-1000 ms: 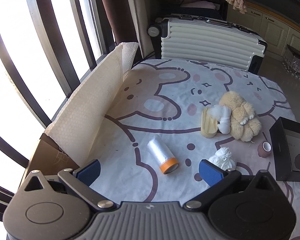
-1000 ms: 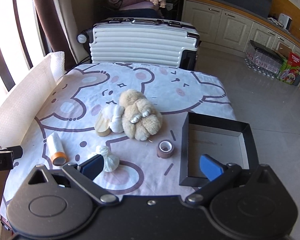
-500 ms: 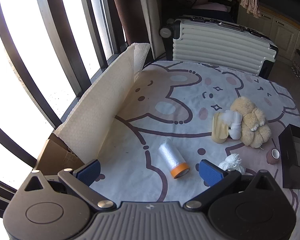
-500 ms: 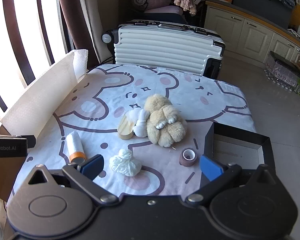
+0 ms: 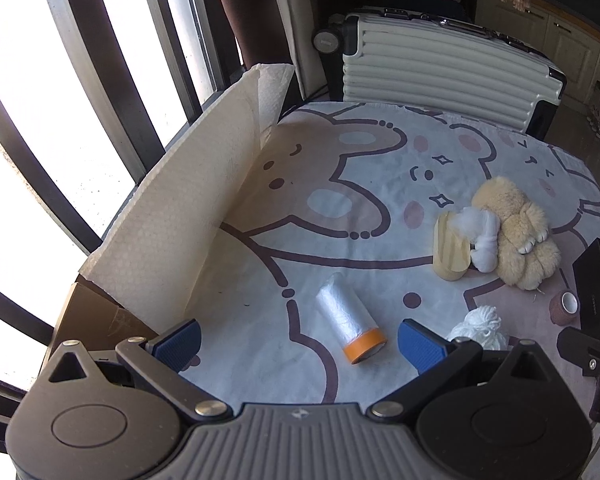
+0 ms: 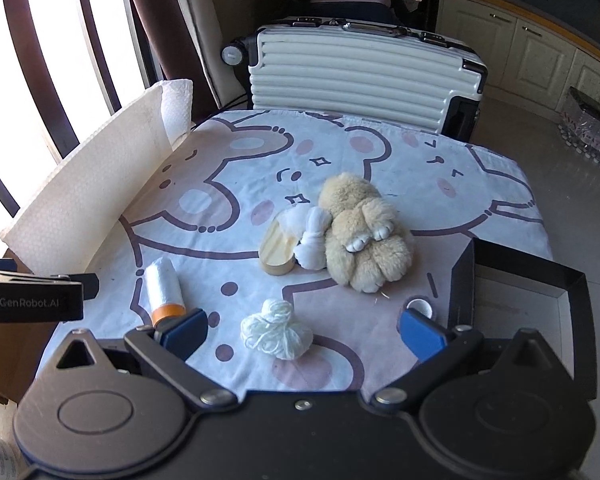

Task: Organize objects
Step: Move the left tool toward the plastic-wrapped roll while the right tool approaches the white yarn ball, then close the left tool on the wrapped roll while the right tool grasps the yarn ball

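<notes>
On the bear-print cloth lie a clear film roll with an orange end (image 5: 350,322) (image 6: 164,290), a white yarn ball (image 6: 276,330) (image 5: 480,326), a tan plush toy (image 6: 360,232) (image 5: 514,232), a white cloth bundle (image 6: 312,236), a wooden oval piece (image 6: 276,250) (image 5: 452,252) and a small brown tape roll (image 5: 565,307) (image 6: 419,307). An open black box (image 6: 520,300) sits at the right. My left gripper (image 5: 298,344) is open above the film roll. My right gripper (image 6: 304,328) is open, with the yarn ball between its fingers' span.
A white padded sheet (image 5: 188,216) stands along the table's left edge over a cardboard box (image 5: 92,320). A white suitcase (image 6: 364,68) stands behind the table. Window bars are at the left, cabinets at the far right.
Both grippers have shifted left and slightly back. The objects appear further right in each view. The yarn ball now sits between the right fingers' span. Nothing was taken hold of.
</notes>
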`<state>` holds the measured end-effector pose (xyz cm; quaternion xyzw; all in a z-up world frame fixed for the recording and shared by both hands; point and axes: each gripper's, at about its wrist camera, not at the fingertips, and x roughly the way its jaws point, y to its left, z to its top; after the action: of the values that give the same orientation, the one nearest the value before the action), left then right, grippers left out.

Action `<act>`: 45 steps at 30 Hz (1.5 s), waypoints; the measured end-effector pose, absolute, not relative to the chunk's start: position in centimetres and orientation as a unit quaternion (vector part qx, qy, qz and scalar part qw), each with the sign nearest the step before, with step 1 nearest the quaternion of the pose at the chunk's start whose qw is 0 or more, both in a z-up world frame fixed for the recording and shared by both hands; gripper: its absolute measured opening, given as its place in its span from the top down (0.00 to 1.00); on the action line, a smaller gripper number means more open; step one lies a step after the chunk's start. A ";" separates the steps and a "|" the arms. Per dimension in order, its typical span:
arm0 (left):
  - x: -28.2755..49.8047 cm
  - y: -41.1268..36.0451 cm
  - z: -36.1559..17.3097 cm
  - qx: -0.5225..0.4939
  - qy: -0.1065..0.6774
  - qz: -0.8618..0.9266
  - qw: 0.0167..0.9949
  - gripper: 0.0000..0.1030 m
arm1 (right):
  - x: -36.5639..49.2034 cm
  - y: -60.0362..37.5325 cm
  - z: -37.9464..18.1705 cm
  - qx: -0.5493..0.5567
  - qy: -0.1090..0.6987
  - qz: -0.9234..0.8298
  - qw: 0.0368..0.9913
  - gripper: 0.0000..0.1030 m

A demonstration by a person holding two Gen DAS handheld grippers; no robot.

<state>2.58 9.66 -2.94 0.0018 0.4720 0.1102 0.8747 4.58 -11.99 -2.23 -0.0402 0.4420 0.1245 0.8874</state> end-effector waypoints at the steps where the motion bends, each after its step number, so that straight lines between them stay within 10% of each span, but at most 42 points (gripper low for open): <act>1: 2.8 9.8 -3.2 0.003 0.474 0.109 0.874 0.00 | 5.0 -11.9 -2.5 -0.037 0.445 0.124 0.886 0.00; 26: 8.2 13.0 -9.2 -0.032 0.512 0.098 0.853 0.03 | 13.5 -12.3 -11.8 0.138 0.566 0.064 0.811 0.00; 35: 9.7 13.6 -10.7 -0.062 0.521 0.085 0.847 0.08 | 14.8 -12.7 -14.4 0.197 0.615 0.050 0.762 0.32; 45: 10.4 13.4 -12.4 -0.086 0.539 0.075 0.835 0.09 | 15.3 -12.1 -15.3 0.166 0.642 0.067 0.746 0.40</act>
<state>10.41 13.40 -12.36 -0.0862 0.5390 0.0754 0.8345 15.35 -12.05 -15.31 0.1657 0.6419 0.0670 0.7457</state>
